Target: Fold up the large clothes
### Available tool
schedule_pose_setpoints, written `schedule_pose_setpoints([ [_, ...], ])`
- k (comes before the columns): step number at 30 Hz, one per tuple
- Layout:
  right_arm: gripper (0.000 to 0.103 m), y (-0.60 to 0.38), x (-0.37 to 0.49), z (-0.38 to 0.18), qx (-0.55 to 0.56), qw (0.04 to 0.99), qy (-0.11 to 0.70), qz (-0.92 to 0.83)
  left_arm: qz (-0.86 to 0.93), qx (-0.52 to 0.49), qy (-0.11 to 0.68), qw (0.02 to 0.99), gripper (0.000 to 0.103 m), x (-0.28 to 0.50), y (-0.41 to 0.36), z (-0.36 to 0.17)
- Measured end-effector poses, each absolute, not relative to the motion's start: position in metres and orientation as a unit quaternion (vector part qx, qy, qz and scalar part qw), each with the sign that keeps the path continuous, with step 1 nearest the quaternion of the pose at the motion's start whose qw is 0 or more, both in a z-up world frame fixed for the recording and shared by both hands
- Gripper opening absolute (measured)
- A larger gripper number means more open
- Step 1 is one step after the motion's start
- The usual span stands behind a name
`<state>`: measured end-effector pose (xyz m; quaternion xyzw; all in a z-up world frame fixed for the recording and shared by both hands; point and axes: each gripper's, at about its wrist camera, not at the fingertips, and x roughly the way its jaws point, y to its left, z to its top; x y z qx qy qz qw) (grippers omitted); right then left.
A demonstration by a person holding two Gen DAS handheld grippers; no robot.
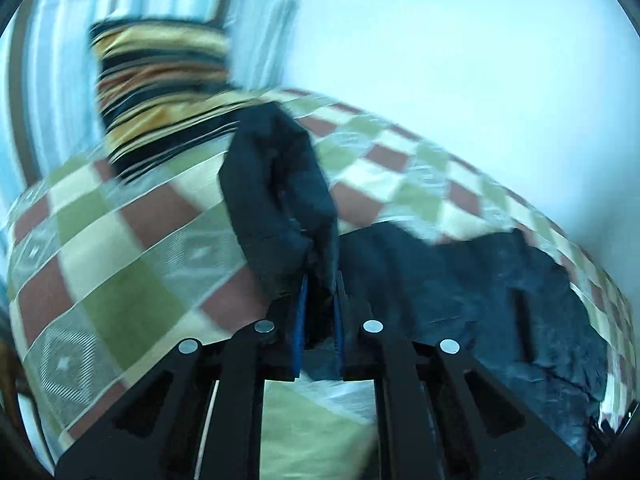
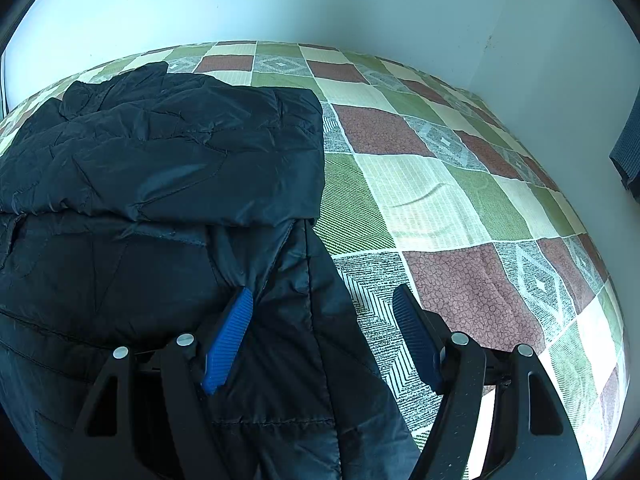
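My left gripper [image 1: 320, 280] is pinched tight on a bunched piece of the dark jacket [image 2: 160, 152], and that piece stands up in front of the lens, lifted off the bedspread [image 1: 120, 240]. The left view is smeared with blur. The rest of the jacket lies spread on the bed to the right of the raised piece. My right gripper [image 2: 324, 300] has its jaws wide apart, with nothing pressed between them; its left finger [image 2: 230, 334] sits over the jacket's edge and its right finger [image 2: 416, 336] over bare bedspread. The bedspread is a patchwork of green, cream, rust and grey patterned squares. A striped pillow [image 1: 160, 92] leans at the head of the bed by a striped curtain [image 1: 60, 60]. Plain pale walls [image 2: 320, 0] close the bed in at its far side and corner.
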<state>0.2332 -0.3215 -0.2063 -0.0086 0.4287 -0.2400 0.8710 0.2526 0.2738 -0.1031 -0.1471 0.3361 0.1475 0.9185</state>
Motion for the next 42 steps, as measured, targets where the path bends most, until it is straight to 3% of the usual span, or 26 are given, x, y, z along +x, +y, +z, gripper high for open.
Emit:
schedule_pose_setpoints([
  [4, 0.071, -0.322, 0.233, -0.207, -0.008, 0.871, 0.429, -0.240, 0.090, -0.117, 0.330, 0.933, 0.006, 0.275, 0.220, -0.092],
  [13, 0.071, -0.321, 0.234, -0.205, -0.004, 0.872, 0.427, -0.239, 0.007, -0.054, 0.356, 0.933, 0.006, 0.301, 0.113, -0.109],
  [42, 0.071, -0.321, 0.233, -0.206, -0.003, 0.873, 0.426, -0.239, -0.135, 0.022, 0.387, 0.912, 0.006, 0.325, -0.073, -0.145],
])
